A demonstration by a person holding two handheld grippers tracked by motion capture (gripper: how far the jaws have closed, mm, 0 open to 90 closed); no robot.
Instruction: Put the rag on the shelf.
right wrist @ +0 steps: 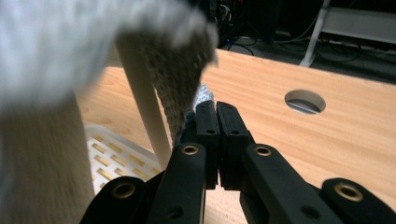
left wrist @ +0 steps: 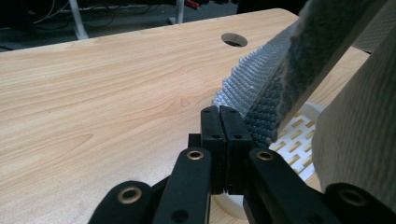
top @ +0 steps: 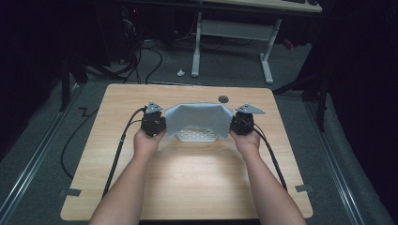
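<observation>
Over the white basket [top: 197,134] at mid-worktop [top: 187,183] hangs a grey towel [top: 199,117], stretched between both hands – a corner could slip free and the towel sag off one side. Left gripper [top: 157,123] and right gripper [top: 238,123] each pinch a towel corner, jaws closed tight

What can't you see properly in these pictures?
- Far part of the white basket: the grey cloth stretched over it hides it in the high view.
- Where the left gripper pinches the cloth: the shut jaws cover that spot in the left gripper view.
- Cloth weave close to the lens in the right gripper view: blurred.
- Small white scrap on the floor: too small to identify in the high view.
- Right gripper: body cut off by the bottom edge.
</observation>
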